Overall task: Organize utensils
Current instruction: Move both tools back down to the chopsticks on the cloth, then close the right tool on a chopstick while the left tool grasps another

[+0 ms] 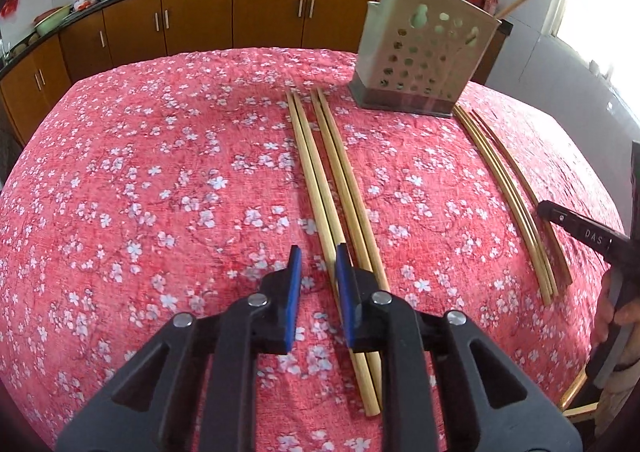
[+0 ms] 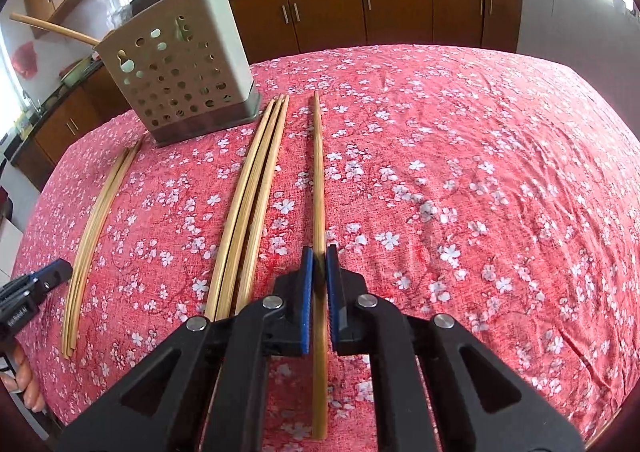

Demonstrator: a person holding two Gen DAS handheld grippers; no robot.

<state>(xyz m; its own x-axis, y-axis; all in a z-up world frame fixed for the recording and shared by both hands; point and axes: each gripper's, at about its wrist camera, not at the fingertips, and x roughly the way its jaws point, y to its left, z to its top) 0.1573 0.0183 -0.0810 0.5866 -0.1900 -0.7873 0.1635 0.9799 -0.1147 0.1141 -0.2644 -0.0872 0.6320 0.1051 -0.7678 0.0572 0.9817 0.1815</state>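
Observation:
Several wooden chopsticks lie on a red floral tablecloth (image 1: pixel 140 180). In the left wrist view two pairs (image 1: pixel 320 172) lie ahead of my left gripper (image 1: pixel 318 260), which is open and empty just above their near ends. A perforated white utensil holder (image 1: pixel 420 52) stands at the back right with two chopsticks in it. In the right wrist view my right gripper (image 2: pixel 319 258) is shut on a single chopstick (image 2: pixel 319 172) that lies along the cloth. Three chopsticks (image 2: pixel 256 188) lie just left of it. The holder (image 2: pixel 180 72) stands at the back left.
Brown kitchen cabinets (image 1: pixel 240 12) with a black counter and woks run behind the table. Another chopstick group (image 2: pixel 100 224) lies at the far left of the right wrist view, near the other gripper (image 2: pixel 36 288). The table's right half (image 2: pixel 480 172) is bare cloth.

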